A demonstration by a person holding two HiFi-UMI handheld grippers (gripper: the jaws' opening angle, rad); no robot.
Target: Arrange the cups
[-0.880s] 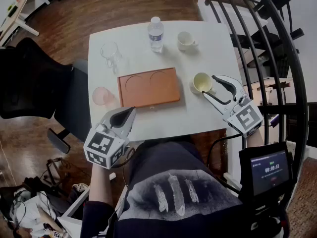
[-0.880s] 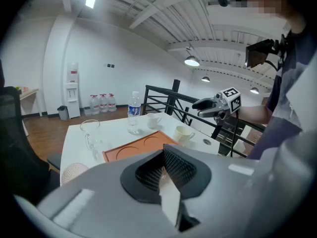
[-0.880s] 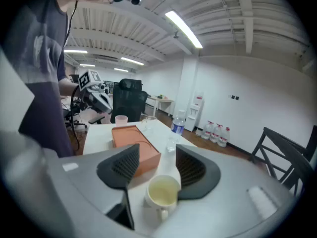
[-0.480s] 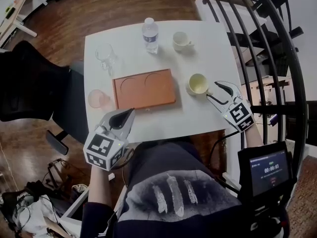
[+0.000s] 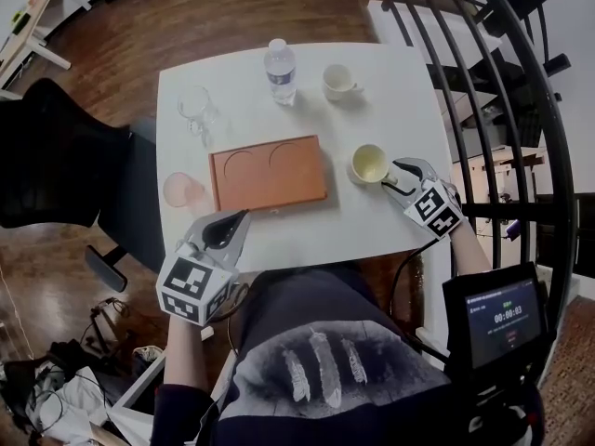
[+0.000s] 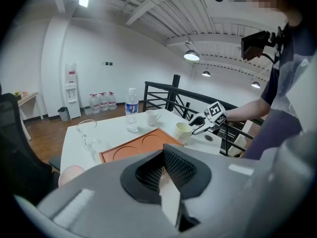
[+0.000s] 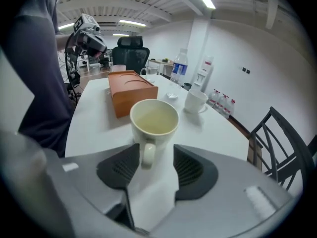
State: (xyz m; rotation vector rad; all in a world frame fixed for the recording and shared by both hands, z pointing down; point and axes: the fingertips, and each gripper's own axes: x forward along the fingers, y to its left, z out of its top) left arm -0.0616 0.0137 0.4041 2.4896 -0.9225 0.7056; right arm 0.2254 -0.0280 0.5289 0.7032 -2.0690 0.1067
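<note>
While open, right tool [image 5: 391, 175] nearer cup [image 5: 369, 163]

Water bottle [image 5: 281, 71]: clear plastic, cap on, standing upright at the far side of the counter [image 5: 400, 110].
Counter: white, square top.
Office chair [image 5: 65, 151]: black, sitting just beside the counter's left edge.
Railing [image 5: 521, 100]: black metal bars curving down the right side.
Floor [image 5: 214, 7]: dark wooden boards all round.
Timer screen [image 5: 502, 316]: lit up, bottom right.
Water dispenser [image 6: 72, 90]: against the white wall, big jugs [image 6: 101, 102] lined up beside it.
</note>
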